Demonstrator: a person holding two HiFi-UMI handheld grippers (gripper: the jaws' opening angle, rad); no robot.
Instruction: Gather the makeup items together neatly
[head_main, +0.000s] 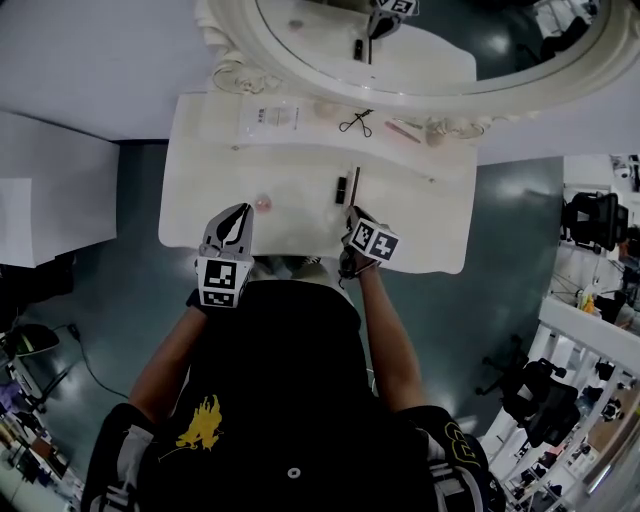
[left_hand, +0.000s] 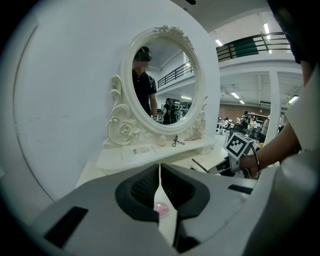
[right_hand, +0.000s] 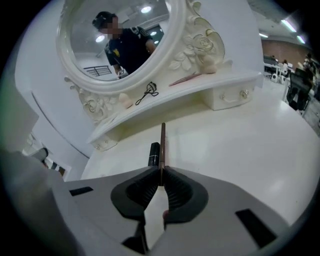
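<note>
My right gripper (head_main: 353, 214) is shut on a thin brown makeup pencil (head_main: 355, 186), which sticks out forward from its jaws (right_hand: 163, 142) over the white vanity table (head_main: 420, 215). Just left of the pencil a black lipstick tube (head_main: 341, 187) (right_hand: 154, 154) lies on the tabletop. My left gripper (head_main: 239, 212) (left_hand: 160, 170) is shut with nothing in it, near the table's front edge. A small round pink item (head_main: 263, 203) (left_hand: 161, 208) lies on the table just ahead of it. Across the table, the right gripper's marker cube (left_hand: 238, 145) shows in the left gripper view.
An oval mirror (head_main: 430, 45) in a carved white frame stands at the back. On its shelf (right_hand: 200, 92) lie an eyelash curler (head_main: 356, 123) (right_hand: 148, 93), a pink stick (head_main: 403, 130), a pale sponge (head_main: 437, 134) and a flat clear packet (head_main: 270, 117). A white wall lies to the left.
</note>
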